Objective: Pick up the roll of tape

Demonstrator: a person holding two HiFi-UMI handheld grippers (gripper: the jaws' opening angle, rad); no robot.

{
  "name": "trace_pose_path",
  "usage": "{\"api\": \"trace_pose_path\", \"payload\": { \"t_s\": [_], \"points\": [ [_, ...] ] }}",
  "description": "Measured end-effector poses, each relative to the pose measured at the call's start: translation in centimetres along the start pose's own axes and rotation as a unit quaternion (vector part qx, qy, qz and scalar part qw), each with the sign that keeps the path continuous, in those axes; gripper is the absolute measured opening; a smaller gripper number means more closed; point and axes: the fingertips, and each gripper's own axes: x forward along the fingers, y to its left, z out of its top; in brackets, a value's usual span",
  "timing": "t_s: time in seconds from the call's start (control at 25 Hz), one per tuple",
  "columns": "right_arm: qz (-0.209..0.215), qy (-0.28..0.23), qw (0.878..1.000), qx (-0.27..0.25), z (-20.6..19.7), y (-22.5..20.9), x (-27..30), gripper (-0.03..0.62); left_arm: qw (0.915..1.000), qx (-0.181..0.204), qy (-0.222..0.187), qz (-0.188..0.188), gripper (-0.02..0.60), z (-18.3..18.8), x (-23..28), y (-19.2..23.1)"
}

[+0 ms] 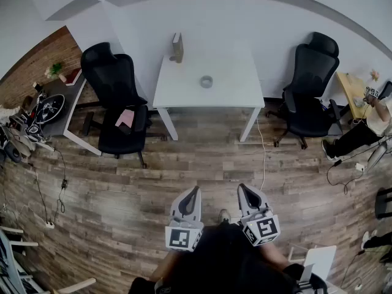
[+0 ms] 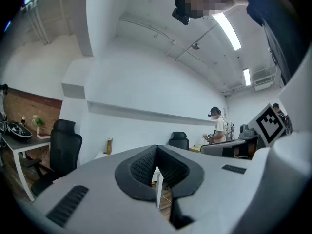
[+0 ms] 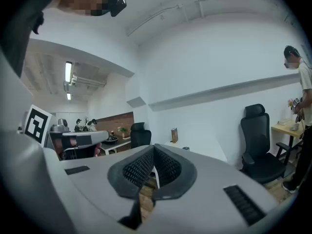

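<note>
The roll of tape [image 1: 206,81] is a small grey ring lying on the white table [image 1: 233,94] across the room, far from both grippers. It shows in the right gripper view as a tiny dark spot [image 3: 186,148] on the tabletop. My left gripper [image 1: 194,191] and right gripper [image 1: 243,189] hang side by side over the wooden floor, close to my body. Both are shut, the jaws meeting at their tips with nothing between them. In the left gripper view the pads [image 2: 144,166] press together and hide the tape.
A brown box [image 1: 177,48] stands upright at the table's back edge. Black office chairs flank the table at the left [image 1: 116,103] and right [image 1: 312,84]. A cluttered desk [image 1: 49,106] lies far left. A person [image 1: 367,124] sits at the far right. Cables [image 1: 263,158] trail over the floor.
</note>
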Motion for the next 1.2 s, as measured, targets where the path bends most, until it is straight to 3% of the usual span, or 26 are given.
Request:
{"api": "trace_pose_path", "payload": {
  "t_s": [0.92, 1.2],
  "points": [
    [0.011, -0.016, 1.0, 0.01, 0.4, -3.2, -1.4, 0.012, 0.9999, 0.004, 0.006, 0.008, 0.018, -0.7, 2.0, -2.9],
    [0.033, -0.006, 0.999, 0.007, 0.4, -6.3, -1.2, 0.012, 0.9987, 0.04, 0.012, 0.031, 0.018, -0.9, 4.2, -3.5]
  ]
}}
